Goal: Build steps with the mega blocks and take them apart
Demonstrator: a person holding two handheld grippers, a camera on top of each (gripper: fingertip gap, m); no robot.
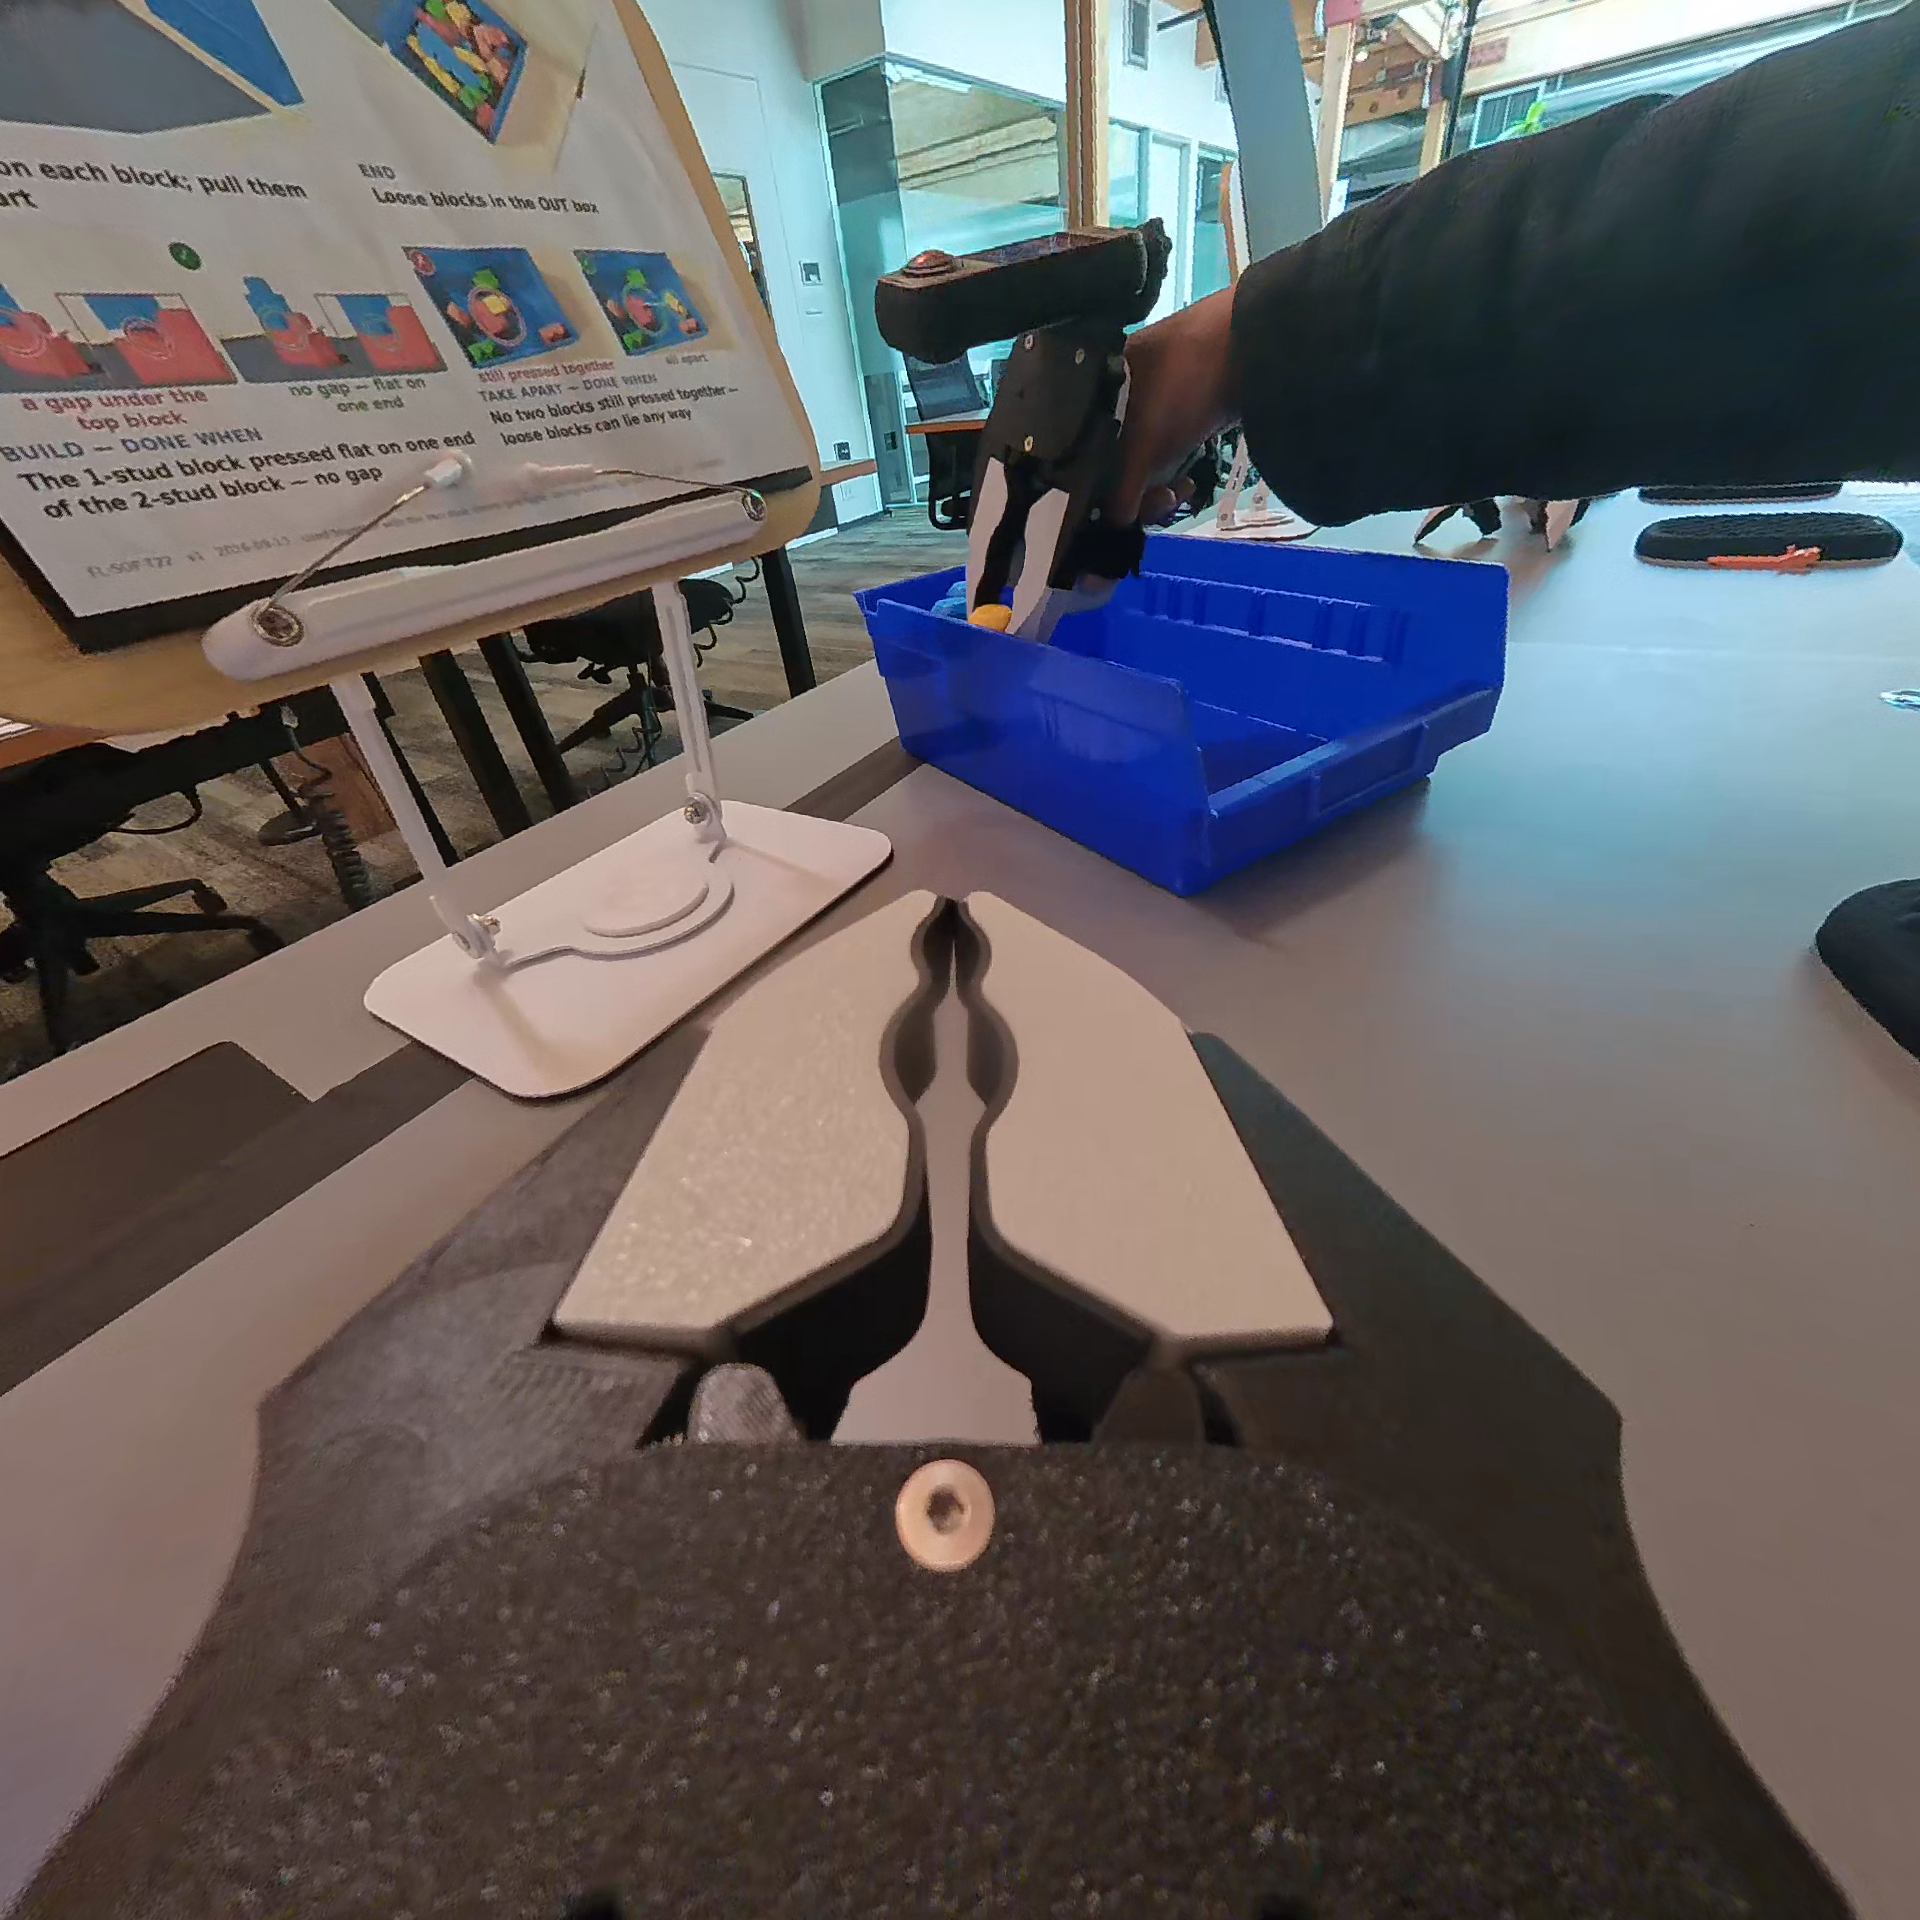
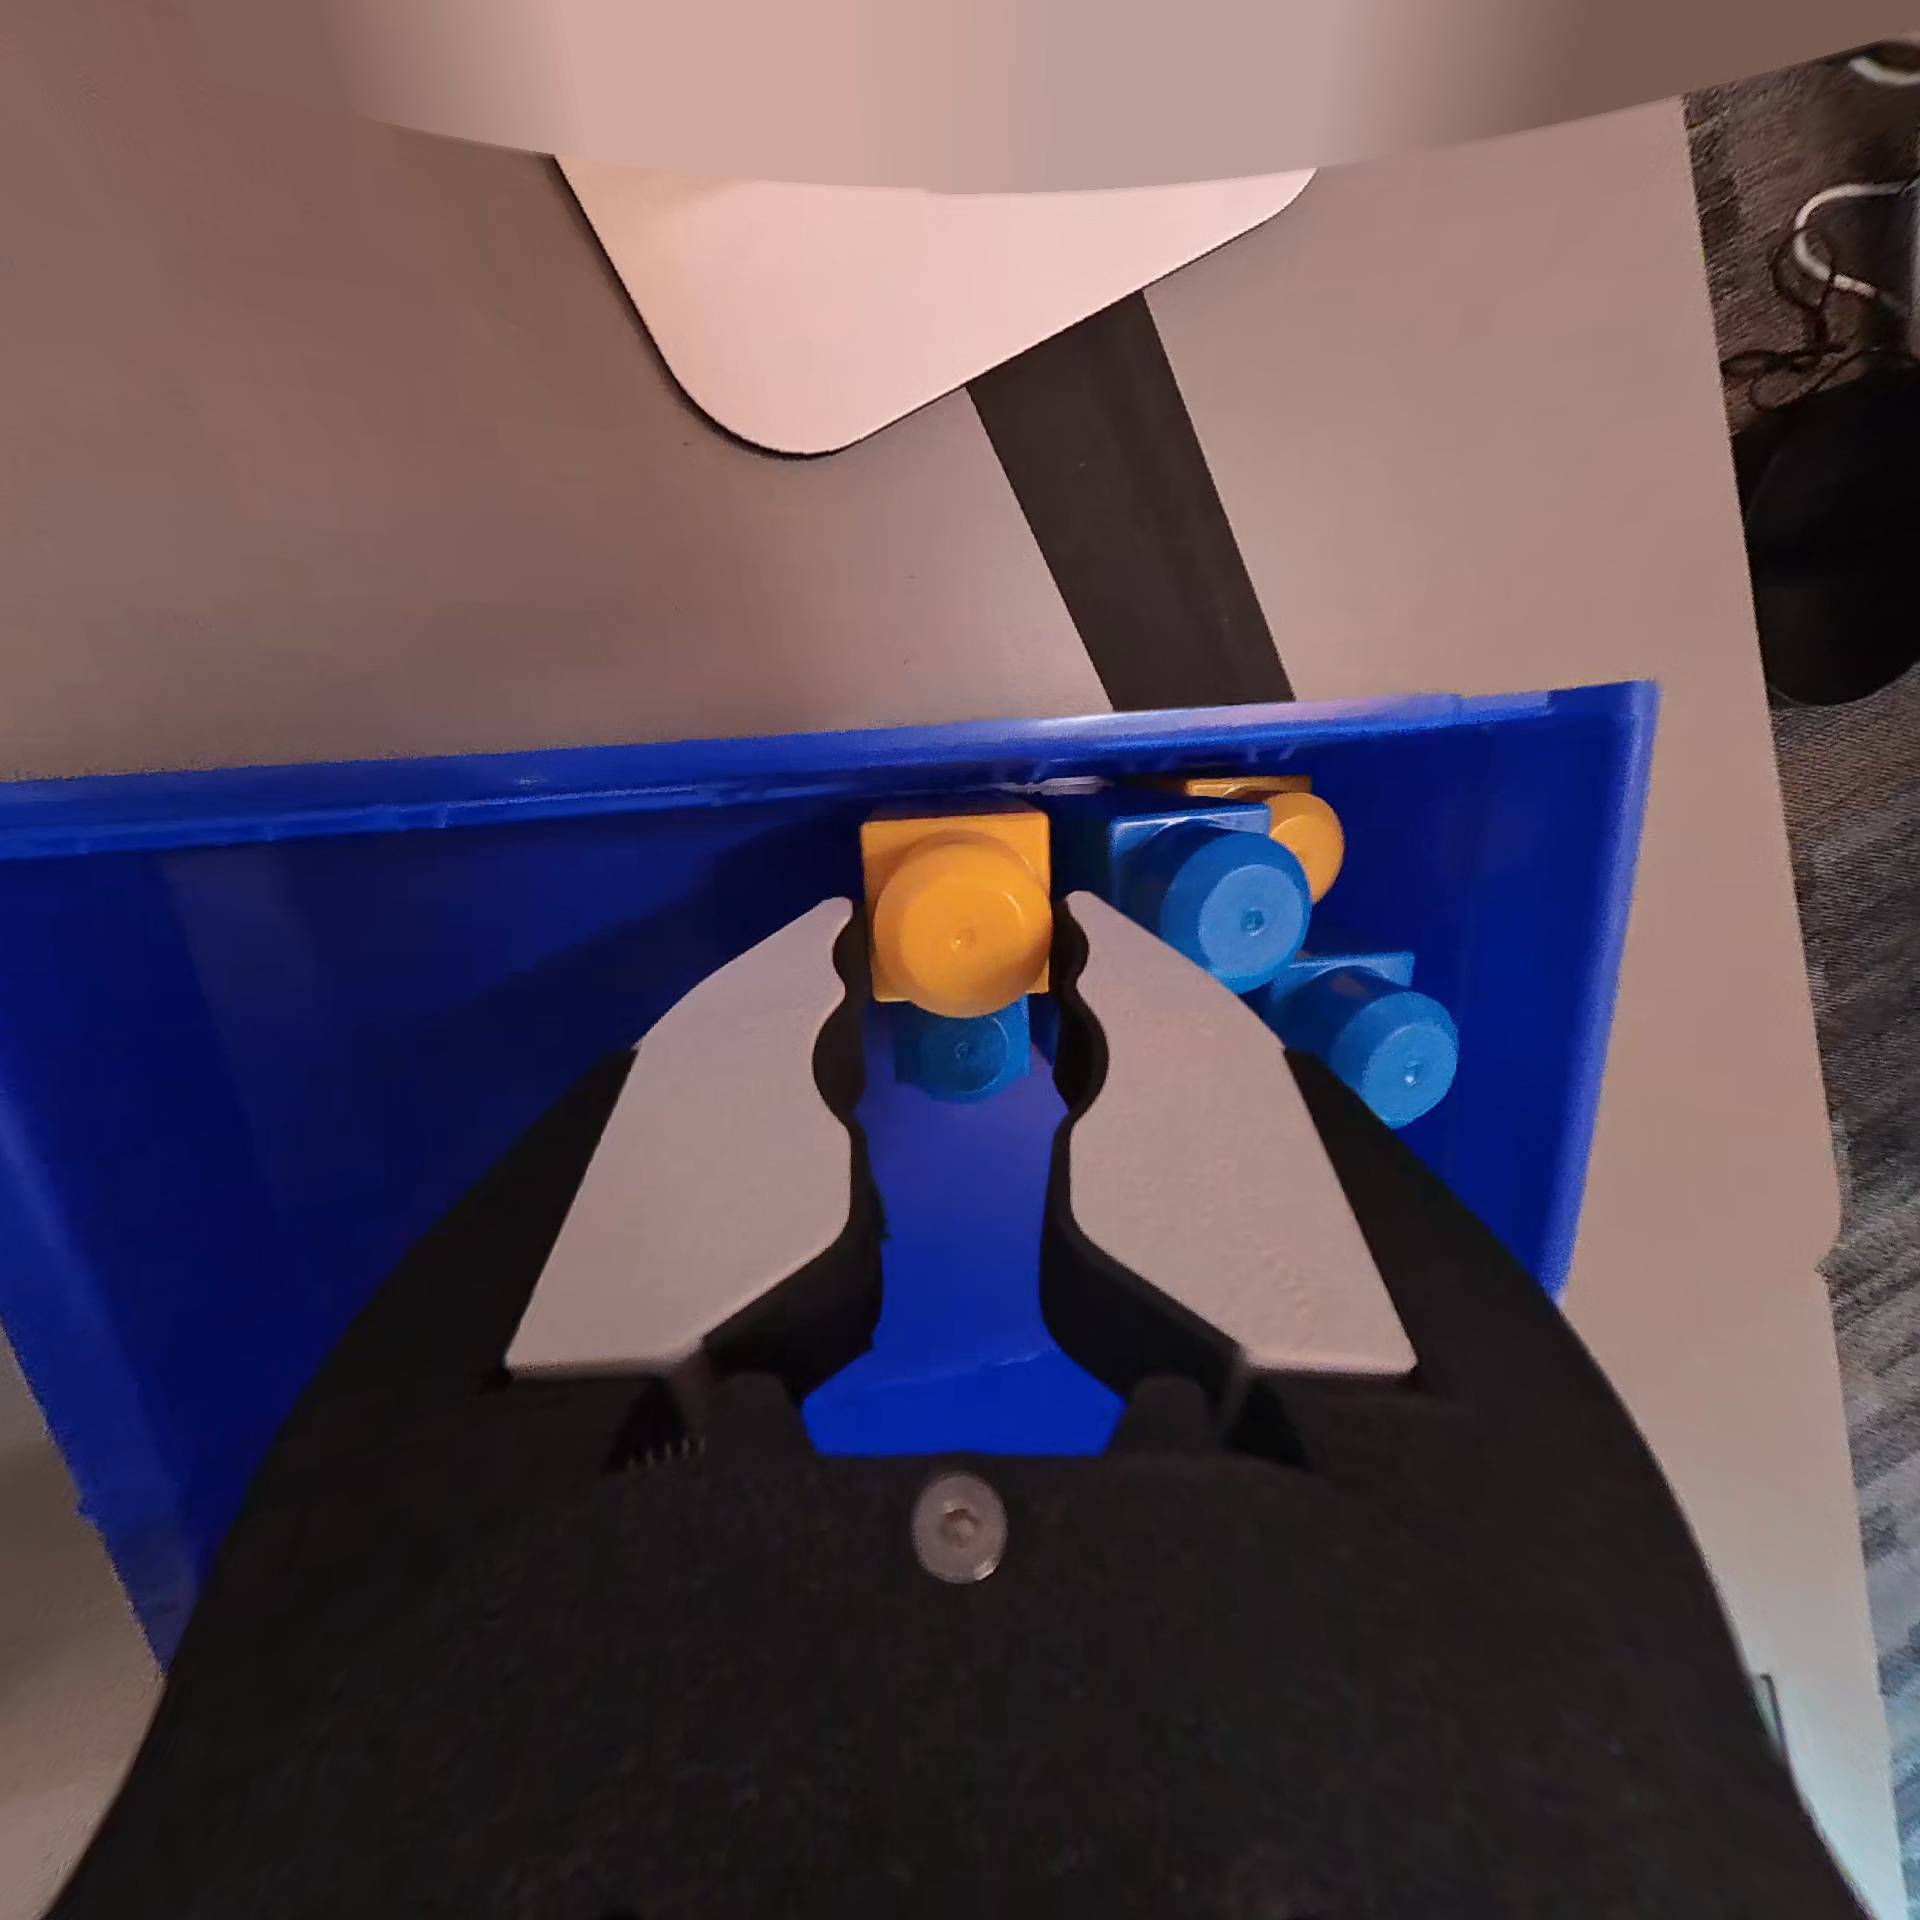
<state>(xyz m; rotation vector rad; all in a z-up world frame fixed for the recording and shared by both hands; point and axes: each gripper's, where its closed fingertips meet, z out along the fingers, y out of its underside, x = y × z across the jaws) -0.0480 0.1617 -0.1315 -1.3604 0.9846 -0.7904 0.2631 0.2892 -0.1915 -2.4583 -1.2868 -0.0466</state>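
Observation:
My right gripper (image 2: 961, 914) reaches down into a blue bin (image 2: 312, 935) and is shut on a yellow one-stud block (image 2: 961, 935), with a finger on each side of it. A blue stud (image 2: 961, 1049) shows just under the yellow block; I cannot tell if they are joined. Two more blue blocks (image 2: 1236, 914) (image 2: 1371, 1049) and a second yellow one (image 2: 1304, 842) lie in the bin's right corner. In the left wrist view the right gripper (image 1: 1013, 613) holds the yellow block (image 1: 992, 618) at the bin's (image 1: 1049, 727) far-left rim. My left gripper (image 1: 954, 914) is shut and empty above the grey table.
A white stand (image 1: 623, 966) holding an instruction sheet (image 1: 364, 312) sits left of the bin; its base (image 2: 883, 312) shows beyond the bin. A dark strip (image 2: 1132, 520) crosses the table. Black pads (image 1: 1766, 540) (image 1: 1881, 956) lie at the right. A dark sleeve (image 1: 1558, 312) holds the right gripper.

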